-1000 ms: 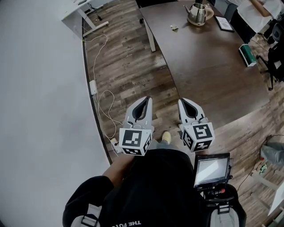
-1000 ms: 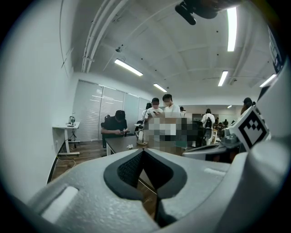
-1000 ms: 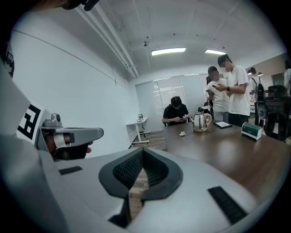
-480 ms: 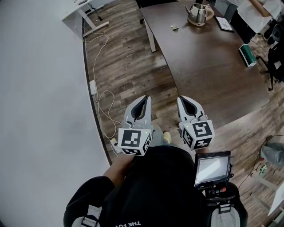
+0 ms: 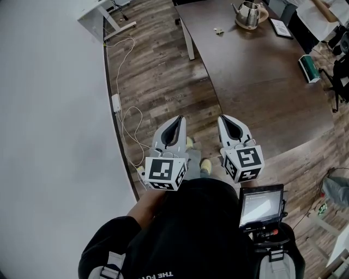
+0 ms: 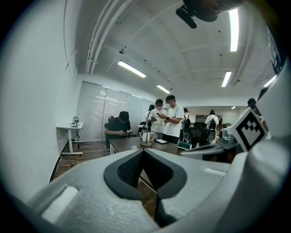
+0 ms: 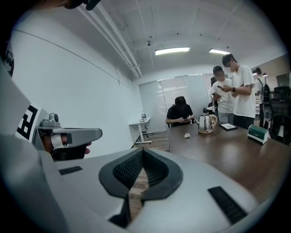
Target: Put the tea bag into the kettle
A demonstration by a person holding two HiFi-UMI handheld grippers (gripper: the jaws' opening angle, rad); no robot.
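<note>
A steel kettle (image 5: 248, 13) stands on a round mat at the far end of the dark brown table (image 5: 256, 82). The small tea bag (image 5: 219, 31) lies on the table just left of it. Both grippers hang over the wooden floor, well short of the table's near end. My left gripper (image 5: 177, 121) is shut with nothing in it, and my right gripper (image 5: 227, 120) beside it is shut and empty too. In the right gripper view the kettle (image 7: 206, 123) and tea bag (image 7: 186, 135) sit far ahead. The left gripper view shows the kettle (image 6: 146, 137) small and distant.
A green box (image 5: 308, 68) and a flat tablet (image 5: 281, 28) lie on the table's right side. White cables (image 5: 128, 117) trail along the floor by the white wall. People (image 7: 234, 91) stand and sit around the table's far end. A white desk (image 5: 103, 13) stands at far left.
The view has shifted slightly forward, and a shoe now shows beside the left gripper. Both grippers stay shut and side by side.
</note>
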